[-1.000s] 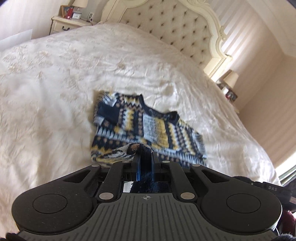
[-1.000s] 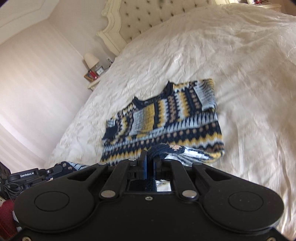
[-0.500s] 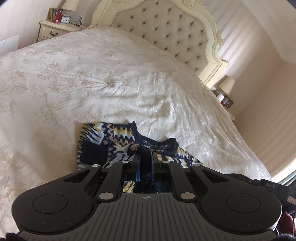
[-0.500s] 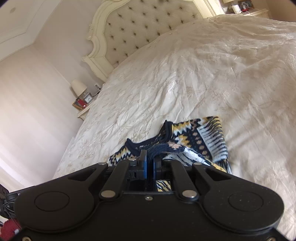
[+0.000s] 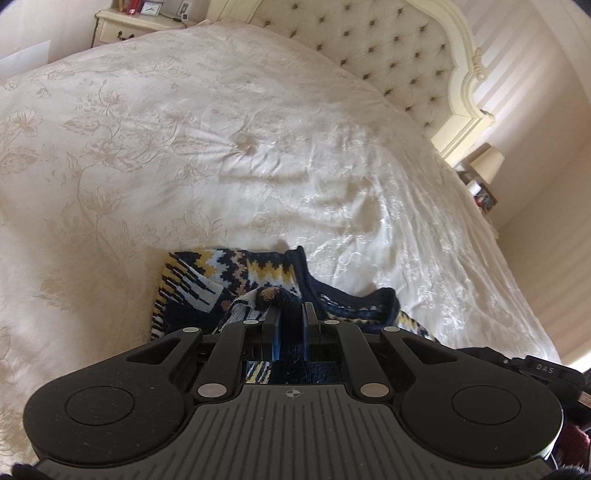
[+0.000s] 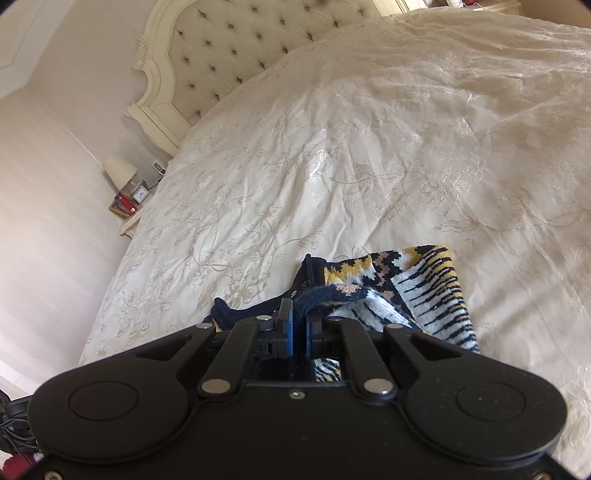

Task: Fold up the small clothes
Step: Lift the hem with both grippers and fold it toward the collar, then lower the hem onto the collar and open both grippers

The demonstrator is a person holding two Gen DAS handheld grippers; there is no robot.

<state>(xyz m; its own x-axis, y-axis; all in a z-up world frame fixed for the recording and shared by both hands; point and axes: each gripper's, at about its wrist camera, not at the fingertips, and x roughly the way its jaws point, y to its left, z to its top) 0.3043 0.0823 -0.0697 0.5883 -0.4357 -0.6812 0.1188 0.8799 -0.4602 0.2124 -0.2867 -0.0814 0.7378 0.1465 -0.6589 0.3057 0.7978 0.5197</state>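
Observation:
A small knitted sweater (image 5: pixel 229 275) in navy, yellow, white and light blue lies on a cream bedspread (image 5: pixel 221 147). My left gripper (image 5: pixel 291 314) is shut on a fold of its hem, held over the upper part near the navy collar (image 5: pixel 306 273). In the right wrist view the sweater (image 6: pixel 424 288) shows its sleeve and shoulder. My right gripper (image 6: pixel 298 314) is shut on the hem too, just behind the collar (image 6: pixel 310 266). Most of the sweater's body is hidden under both grippers.
A tufted cream headboard (image 5: pixel 388 55) stands at the far end of the bed. A nightstand (image 5: pixel 133 26) with a clock is at the far left. A lamp (image 6: pixel 120 171) and clutter sit on the other nightstand. Dark gear (image 5: pixel 535 369) lies at the bed's near right.
Both grippers have carried the sweater's hem forward toward the collar, folding the lower half over the upper half. Much less of the sweater shows ahead of the fingers now.

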